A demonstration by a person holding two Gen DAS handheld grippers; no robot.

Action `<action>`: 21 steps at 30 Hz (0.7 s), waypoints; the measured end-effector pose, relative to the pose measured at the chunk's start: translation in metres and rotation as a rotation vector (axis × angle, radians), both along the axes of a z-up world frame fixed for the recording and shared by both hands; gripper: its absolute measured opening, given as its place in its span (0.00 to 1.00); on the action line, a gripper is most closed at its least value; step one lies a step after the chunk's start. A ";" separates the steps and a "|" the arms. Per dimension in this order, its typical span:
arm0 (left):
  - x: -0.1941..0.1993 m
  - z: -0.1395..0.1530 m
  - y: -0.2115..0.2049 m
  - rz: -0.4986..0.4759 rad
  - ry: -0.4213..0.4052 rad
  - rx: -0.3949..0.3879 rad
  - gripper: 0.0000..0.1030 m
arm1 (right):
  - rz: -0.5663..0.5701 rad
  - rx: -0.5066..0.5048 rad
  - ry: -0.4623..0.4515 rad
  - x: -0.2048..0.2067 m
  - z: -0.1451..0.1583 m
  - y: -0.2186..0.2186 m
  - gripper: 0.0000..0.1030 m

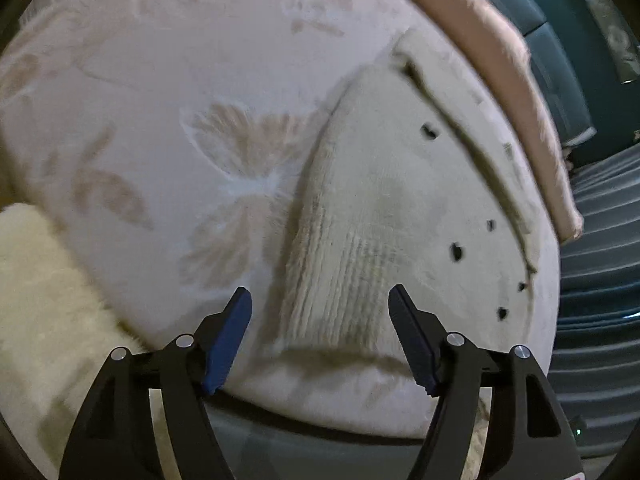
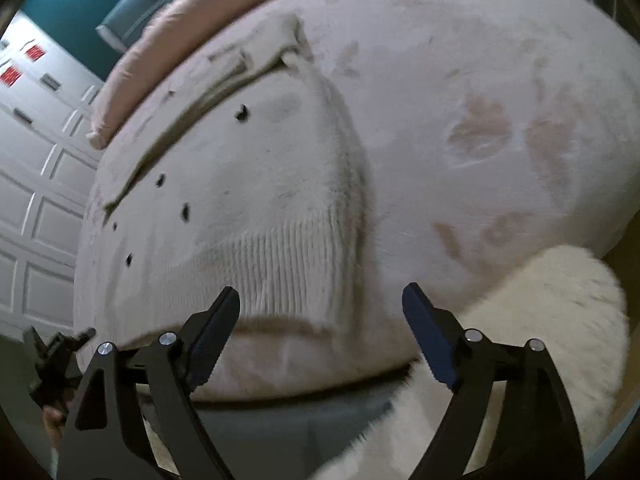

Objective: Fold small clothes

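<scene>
Garment: a small cream knit cardigan (image 1: 384, 200), soft and fuzzy, ribbed hem nearest me, a row of dark buttons (image 1: 456, 251) along one edge; it lies folded flat near the bed's near edge.
Garment, right view: the same cardigan (image 2: 248, 200) with its ribbing running in fine upright cords, one long side edge thick and rounded.
Bed cover: pale plush blanket (image 1: 200, 80), short nap, faint leaf-shaped prints pressed in a pinkish tone.
Far edge: a pink quilted roll (image 1: 500, 60), long and padded, lying beside the cardigan's buttoned side.
Fluffy item: a cream long-pile piece (image 2: 540, 320), shaggy, at the bed's near corner.
My left tool (image 1: 320, 300): black frame, blue ridged pads, jaws standing wide apart, gripping nothing; it hangs just above the ribbed hem.
My right tool (image 2: 320, 300): same build, jaws spread wide, empty; the hem's corner lies below the gap.
Backdrop: white panelled door (image 2: 36, 200).
</scene>
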State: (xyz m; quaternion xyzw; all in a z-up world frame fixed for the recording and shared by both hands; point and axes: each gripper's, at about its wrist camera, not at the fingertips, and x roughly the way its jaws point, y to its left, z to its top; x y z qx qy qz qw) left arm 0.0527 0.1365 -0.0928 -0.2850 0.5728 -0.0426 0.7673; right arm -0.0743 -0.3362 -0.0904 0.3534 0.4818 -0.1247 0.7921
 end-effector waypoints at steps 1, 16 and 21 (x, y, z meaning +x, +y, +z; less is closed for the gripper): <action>0.003 -0.001 -0.003 0.000 -0.001 0.011 0.69 | -0.002 0.024 0.011 0.008 -0.007 0.000 0.77; -0.058 0.058 0.020 -0.192 -0.114 -0.021 0.04 | 0.141 -0.089 0.052 -0.041 0.033 0.013 0.05; -0.144 0.047 0.035 -0.238 0.055 -0.028 0.04 | 0.256 -0.059 0.204 -0.118 0.022 0.034 0.05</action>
